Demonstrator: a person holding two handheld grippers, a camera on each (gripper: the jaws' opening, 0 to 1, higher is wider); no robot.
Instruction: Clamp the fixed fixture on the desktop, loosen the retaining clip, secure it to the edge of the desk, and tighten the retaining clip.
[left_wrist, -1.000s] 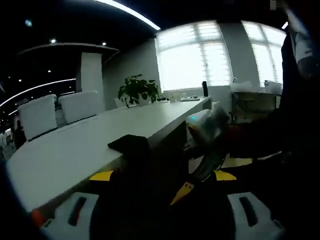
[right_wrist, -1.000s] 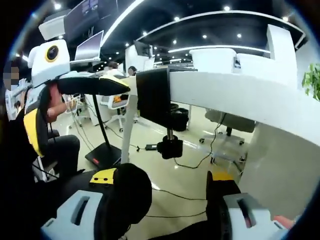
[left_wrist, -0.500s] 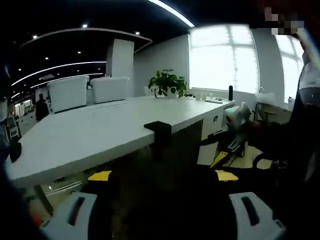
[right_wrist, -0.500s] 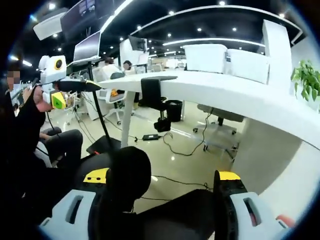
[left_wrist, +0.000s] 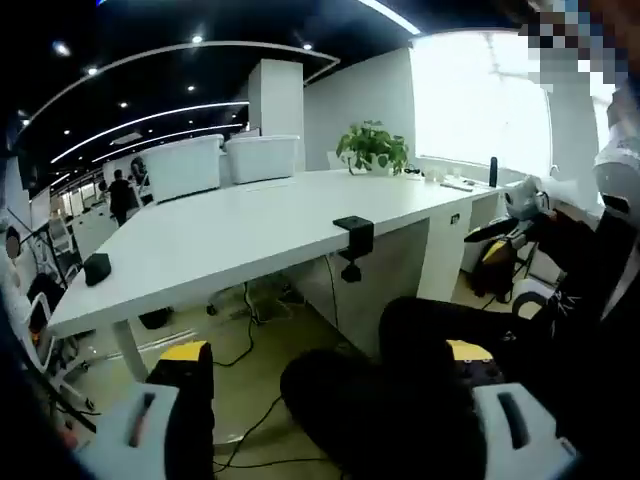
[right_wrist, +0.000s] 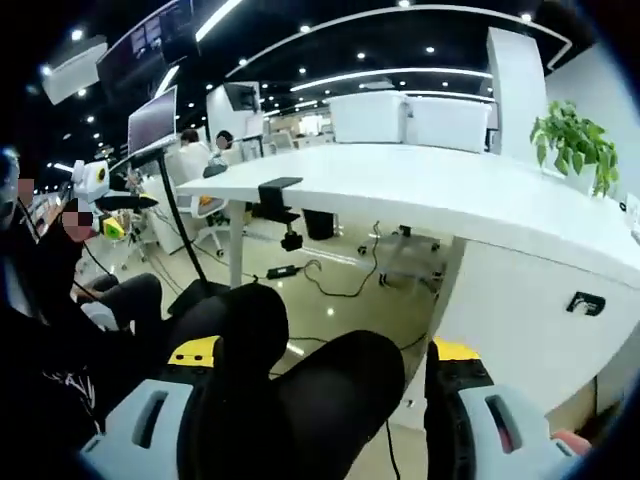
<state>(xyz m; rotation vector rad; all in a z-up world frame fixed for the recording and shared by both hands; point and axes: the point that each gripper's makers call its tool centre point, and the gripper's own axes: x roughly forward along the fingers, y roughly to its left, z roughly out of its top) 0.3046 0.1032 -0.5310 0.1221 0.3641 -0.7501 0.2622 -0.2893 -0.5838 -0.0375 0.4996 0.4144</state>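
The black clamp fixture (left_wrist: 353, 232) sits on the near edge of the white desk (left_wrist: 230, 230), its screw knob (left_wrist: 350, 271) hanging below the desktop. The right gripper view shows the same fixture (right_wrist: 276, 190) and its knob (right_wrist: 292, 240) at the desk (right_wrist: 430, 190) edge. My left gripper (left_wrist: 325, 405) is open and well back from the desk, with the person's knees behind its jaws. My right gripper (right_wrist: 340, 410) is open too, far from the fixture. Each gripper appears small in the other's view, the right gripper (left_wrist: 522, 207) and the left gripper (right_wrist: 100, 192).
A potted plant (left_wrist: 372, 148), two white bins (left_wrist: 215, 162) and a small black object (left_wrist: 97, 268) stand on the desk. Cables trail on the floor (right_wrist: 340, 280) under it. Monitors on a stand (right_wrist: 152, 122) and seated people are at the left of the right gripper view.
Both cameras have pulled back from the desk, so the clamp looks smaller and farther away. It stays fixed on the desk edge. Both grippers remain open.
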